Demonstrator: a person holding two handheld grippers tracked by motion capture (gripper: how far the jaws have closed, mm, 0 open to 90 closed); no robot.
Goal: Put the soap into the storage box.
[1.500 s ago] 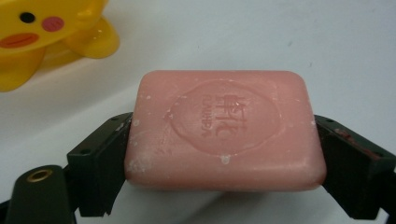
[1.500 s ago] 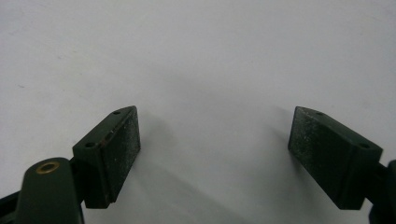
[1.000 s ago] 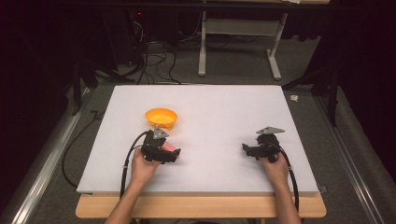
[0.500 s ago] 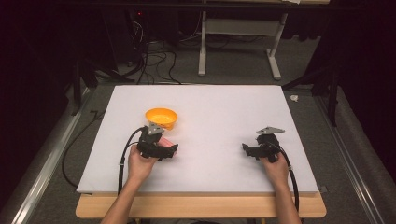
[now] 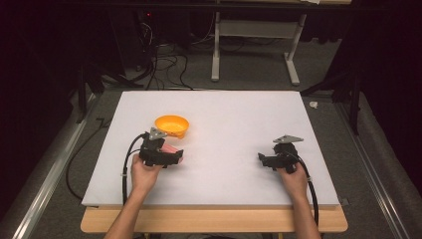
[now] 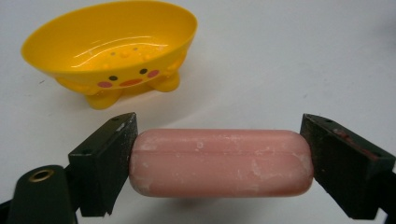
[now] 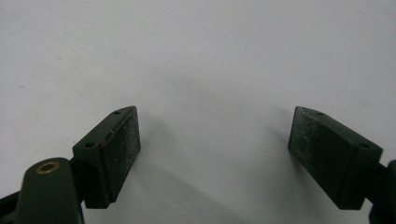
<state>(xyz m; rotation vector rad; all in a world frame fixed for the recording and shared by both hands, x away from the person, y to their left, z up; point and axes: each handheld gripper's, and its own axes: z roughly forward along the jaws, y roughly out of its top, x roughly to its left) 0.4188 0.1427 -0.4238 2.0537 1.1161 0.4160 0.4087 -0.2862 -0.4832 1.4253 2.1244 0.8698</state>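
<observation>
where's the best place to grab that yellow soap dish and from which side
Grip the rim of the yellow soap dish from above, one jaw inside the hollow, one outside. It stands upright on small feet with thin flared walls, probably too wide to span. The free right gripper could take it.

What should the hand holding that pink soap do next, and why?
Probably carry it a little forward and over the yellow dish, then lower it in. The left gripper is shut on the ends of the pink soap bar, the dish stands empty just beyond it, and the right gripper waits open over bare table.
</observation>
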